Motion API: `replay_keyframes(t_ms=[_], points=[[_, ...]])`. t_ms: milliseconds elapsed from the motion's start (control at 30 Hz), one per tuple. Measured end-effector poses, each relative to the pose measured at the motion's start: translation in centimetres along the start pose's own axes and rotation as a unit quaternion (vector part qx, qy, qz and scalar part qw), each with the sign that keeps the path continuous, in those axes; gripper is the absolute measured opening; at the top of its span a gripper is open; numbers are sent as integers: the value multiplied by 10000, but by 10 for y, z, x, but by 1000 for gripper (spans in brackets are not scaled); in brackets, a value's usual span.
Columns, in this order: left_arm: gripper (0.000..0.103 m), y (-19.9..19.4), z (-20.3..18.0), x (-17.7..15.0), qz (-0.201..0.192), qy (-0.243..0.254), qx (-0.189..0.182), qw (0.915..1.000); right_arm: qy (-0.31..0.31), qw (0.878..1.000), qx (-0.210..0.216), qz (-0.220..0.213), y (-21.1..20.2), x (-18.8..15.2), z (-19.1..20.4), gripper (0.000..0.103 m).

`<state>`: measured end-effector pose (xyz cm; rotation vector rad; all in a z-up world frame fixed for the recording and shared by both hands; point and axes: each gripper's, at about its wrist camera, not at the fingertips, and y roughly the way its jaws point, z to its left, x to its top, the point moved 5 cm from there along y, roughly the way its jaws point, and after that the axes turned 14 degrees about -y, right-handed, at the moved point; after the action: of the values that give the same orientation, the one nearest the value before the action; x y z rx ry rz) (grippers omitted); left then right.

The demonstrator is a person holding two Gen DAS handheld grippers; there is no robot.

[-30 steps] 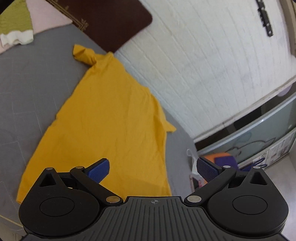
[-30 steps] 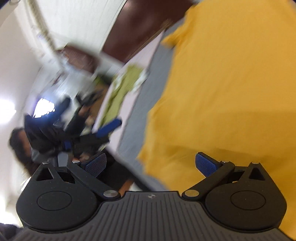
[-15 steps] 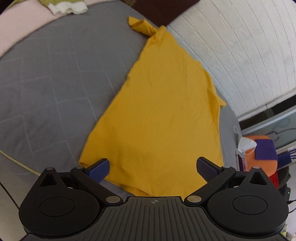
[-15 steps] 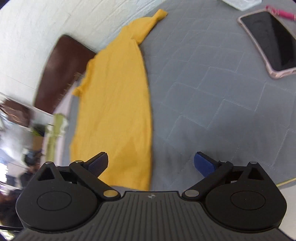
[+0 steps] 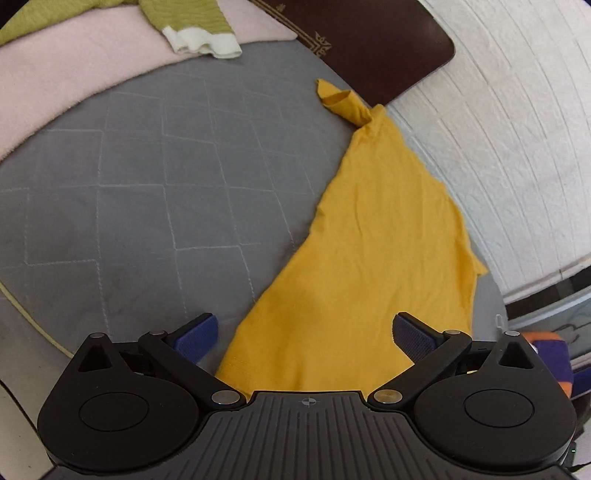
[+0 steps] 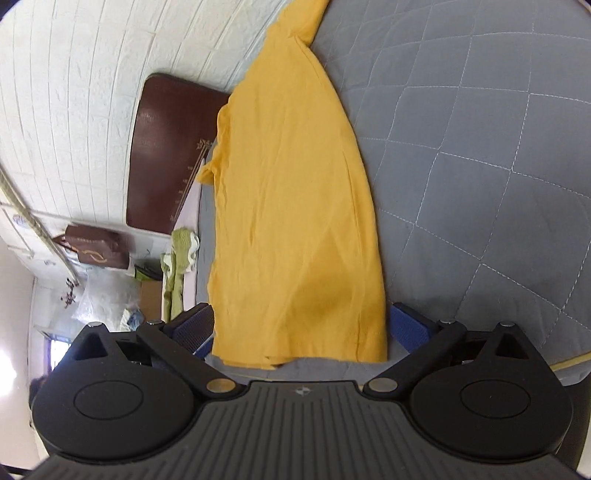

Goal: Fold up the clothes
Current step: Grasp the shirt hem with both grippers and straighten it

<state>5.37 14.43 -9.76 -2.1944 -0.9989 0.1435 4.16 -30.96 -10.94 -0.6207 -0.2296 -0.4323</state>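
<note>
Just one yellow shirt (image 5: 373, 266) lies flat on the grey quilted bed (image 5: 147, 206), along the wall side; a green garment (image 5: 184, 22) sits on a pink blanket (image 5: 74, 70). Both the left gripper (image 5: 304, 338) and right gripper (image 6: 301, 326) gape empty, now nearer the hem than half a second ago

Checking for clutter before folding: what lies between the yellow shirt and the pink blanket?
Only bare grey quilt separates the yellow shirt from the pink blanket, seen in the left wrist view.

left gripper (image 5: 304, 334) fingers spread wide and empty, right gripper (image 6: 301, 325) fingers likewise apart, gripping nothing
</note>
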Motion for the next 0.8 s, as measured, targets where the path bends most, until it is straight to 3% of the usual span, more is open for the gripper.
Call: replay_keyframes(t_ms=[133,233,267,333,400,500,600,667,700,733,800], points=[[103,5,-2,-5,35,108,-12,9999,-94,9999,8,-57,2,1,1,100],[103,7,-8,-12,15,441,155,9989,-307,9993,-180,-83,2,-3,2,87],[103,8,-10,-14,16,568,226,9981,-360,9990,-256,-83,1,-4,1,80],[103,10,-15,-18,23,801,387,9960,-352,9988,-328,38,3,-8,-3,56],[103,10,-19,-23,45,991,520,9937,-304,9987,-359,185,7,-12,-9,19],[100,10,-21,-28,37,1254,723,9895,-291,9987,-358,229,8,-15,-14,13],[87,8,-22,-31,-8,1523,1010,9832,-386,9979,-482,214,4,-14,-10,11],[66,5,-21,-30,-12,1728,1240,9771,-514,9965,-636,199,-1,-14,-6,11],[61,3,-18,-30,7,1811,1341,9743,-560,9958,-707,187,-6,-14,-5,11],[44,1,-15,-30,53,1870,1405,9722,-615,9948,-792,181,-11,-14,-3,11],[35,-3,-10,-30,175,1975,1481,9689,-778,9913,-1041,193,-21,-14,-2,11]])
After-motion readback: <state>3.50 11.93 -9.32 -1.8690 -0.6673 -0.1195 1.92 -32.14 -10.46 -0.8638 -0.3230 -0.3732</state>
